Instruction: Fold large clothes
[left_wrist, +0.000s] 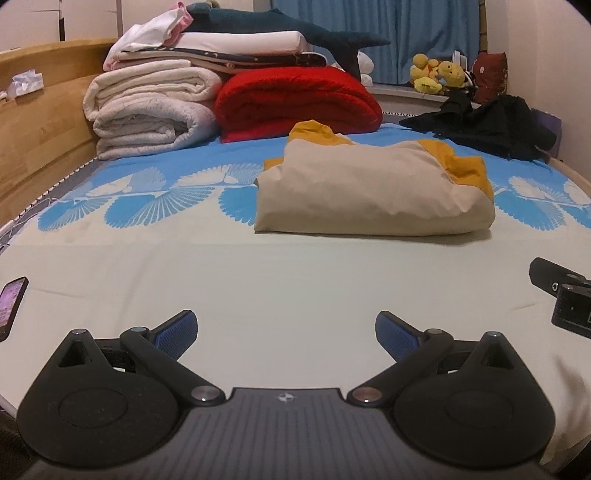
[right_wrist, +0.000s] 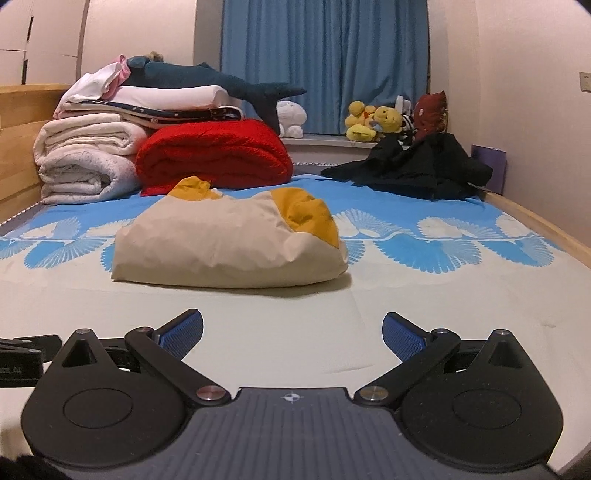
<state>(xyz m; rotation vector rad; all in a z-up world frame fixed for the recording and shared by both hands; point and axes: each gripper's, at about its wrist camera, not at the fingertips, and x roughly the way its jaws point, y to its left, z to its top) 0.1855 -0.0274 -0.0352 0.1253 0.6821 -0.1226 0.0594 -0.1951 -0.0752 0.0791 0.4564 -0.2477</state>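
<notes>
Both grippers, left (left_wrist: 286, 330) and right (right_wrist: 293, 330), jaws wide and empty, face the folded garment (left_wrist: 369, 192) ahead.

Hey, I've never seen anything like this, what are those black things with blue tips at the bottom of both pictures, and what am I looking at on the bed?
Those are two hand-held grippers, one in each of a person's hands, with no robot arm behind them. Each carries a fisheye camera looking forward along its two fingers, so one picture comes from the left gripper and the other from the right gripper. The blue tips are the grip pads. Both grippers stand open and hold nothing.

They sit low over a bed with a cream and blue patterned sheet. In the middle lies a folded cream and mustard garment. Behind it are a folded red blanket and rolled white blankets under a stack of linen with a plush shark on top. A crumpled black garment lies at the far right, unfolded.
</notes>
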